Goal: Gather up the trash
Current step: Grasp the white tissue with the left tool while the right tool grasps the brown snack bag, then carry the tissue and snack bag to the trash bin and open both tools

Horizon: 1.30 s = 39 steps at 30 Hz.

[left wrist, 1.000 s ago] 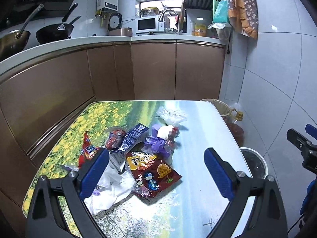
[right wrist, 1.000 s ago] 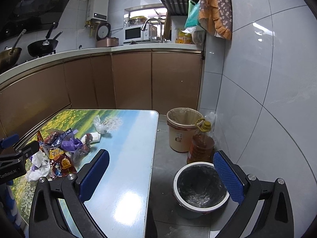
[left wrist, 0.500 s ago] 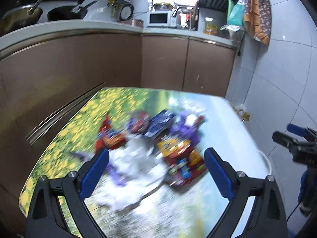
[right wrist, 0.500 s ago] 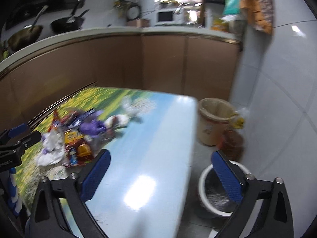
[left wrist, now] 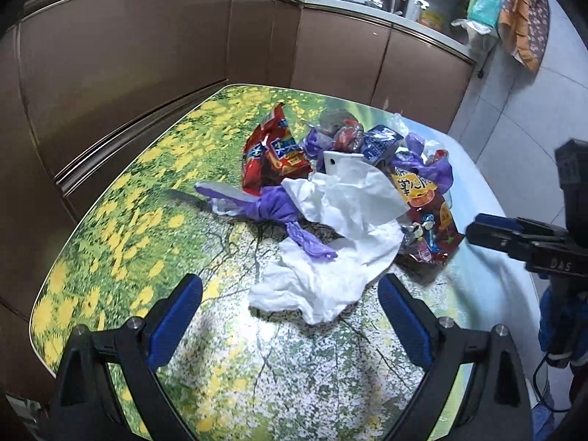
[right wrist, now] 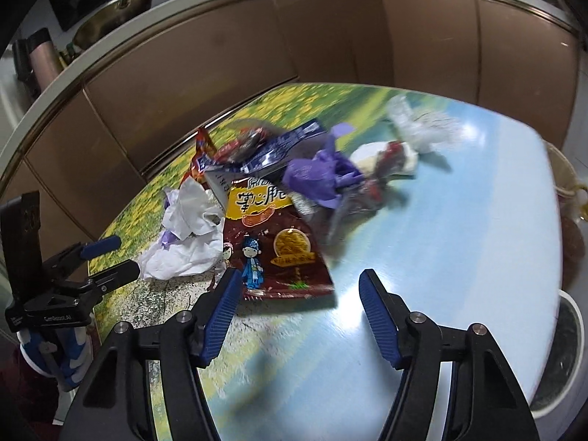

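Brown kitchen cabinets [left wrist: 330, 47] behind, under a pale countertop [right wrist: 110, 51] with a pan on it. In front of them, a table [left wrist: 128, 220] printed with yellow flowers and a tree, turning to glossy pale blue [right wrist: 459, 220] on the far right side. On the floor just beside the table edge, a white-rimmed bin [right wrist: 566, 352] with a dark liner, seen only in part in the right wrist view.

On the middle of the table, a heap of trash, pieces touching and overlapping. Largest: crumpled white tissue paper [left wrist: 330, 250], lying at the near side of the heap. Next, a dark red snack bag [right wrist: 275, 242] with a yellow label and cartoon figures, flat on the table, just beside the tissue. Then a red snack wrapper [left wrist: 272, 150] at the cabinet side, a dark blue wrapper [right wrist: 272, 150] behind the heap, purple plastic scraps [left wrist: 279, 205] [right wrist: 319, 176] mixed between the rest, and a clear crumpled plastic bag [right wrist: 415, 125] a little apart at the far end.

Left gripper [left wrist: 290, 319] above the table, jaws spread wide, nothing between them, pointed at the white tissue, fingertips near it but not touching.

Right gripper [right wrist: 297, 312] also spread, less wide, holding nothing, hanging just before the lower edge of the dark red snack bag; left fingertip [right wrist: 224, 297] very close to the bag corner, contact not clear.
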Each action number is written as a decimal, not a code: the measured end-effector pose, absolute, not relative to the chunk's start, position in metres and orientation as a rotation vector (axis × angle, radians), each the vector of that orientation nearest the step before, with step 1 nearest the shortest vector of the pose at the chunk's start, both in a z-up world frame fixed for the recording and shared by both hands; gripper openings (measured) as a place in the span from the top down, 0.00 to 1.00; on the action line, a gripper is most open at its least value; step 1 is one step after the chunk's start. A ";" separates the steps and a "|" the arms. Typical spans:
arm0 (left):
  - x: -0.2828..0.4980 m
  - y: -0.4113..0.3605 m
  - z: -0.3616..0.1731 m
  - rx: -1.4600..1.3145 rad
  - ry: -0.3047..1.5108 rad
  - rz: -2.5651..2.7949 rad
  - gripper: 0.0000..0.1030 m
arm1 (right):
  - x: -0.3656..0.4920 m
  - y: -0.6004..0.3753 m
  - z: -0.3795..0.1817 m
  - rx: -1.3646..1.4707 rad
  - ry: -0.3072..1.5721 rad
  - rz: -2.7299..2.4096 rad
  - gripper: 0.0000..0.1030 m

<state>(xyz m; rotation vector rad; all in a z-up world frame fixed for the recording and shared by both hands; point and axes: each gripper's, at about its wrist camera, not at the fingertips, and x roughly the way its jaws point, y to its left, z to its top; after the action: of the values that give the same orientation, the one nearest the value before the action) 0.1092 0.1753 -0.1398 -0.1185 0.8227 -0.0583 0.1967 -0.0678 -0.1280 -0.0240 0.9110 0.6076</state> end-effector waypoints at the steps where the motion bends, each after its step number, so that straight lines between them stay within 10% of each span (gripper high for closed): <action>1: 0.112 0.174 -0.140 -0.113 0.824 -0.066 0.07 | 0.199 -0.064 -0.131 -0.030 0.919 0.617 0.36; 10: 0.138 0.169 -0.153 -0.137 0.870 -0.120 0.11 | 0.227 -0.048 -0.149 -0.014 0.974 0.687 0.36; 14: 0.143 0.167 -0.159 -0.131 0.908 -0.125 0.30 | 0.228 -0.034 -0.153 -0.072 0.974 0.679 0.37; 23: 0.137 0.152 -0.158 -0.088 0.917 -0.145 0.66 | 0.208 -0.027 -0.158 -0.105 0.975 0.672 0.94; 39: 0.095 0.134 -0.124 -0.117 0.867 -0.179 0.83 | 0.145 -0.054 -0.118 -0.075 0.856 0.686 0.96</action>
<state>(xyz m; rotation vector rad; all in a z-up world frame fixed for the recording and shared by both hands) 0.0946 0.1345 -0.1239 -0.1169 0.8667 -0.1789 0.1450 -0.0539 -0.1181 -0.0747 0.8556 0.6856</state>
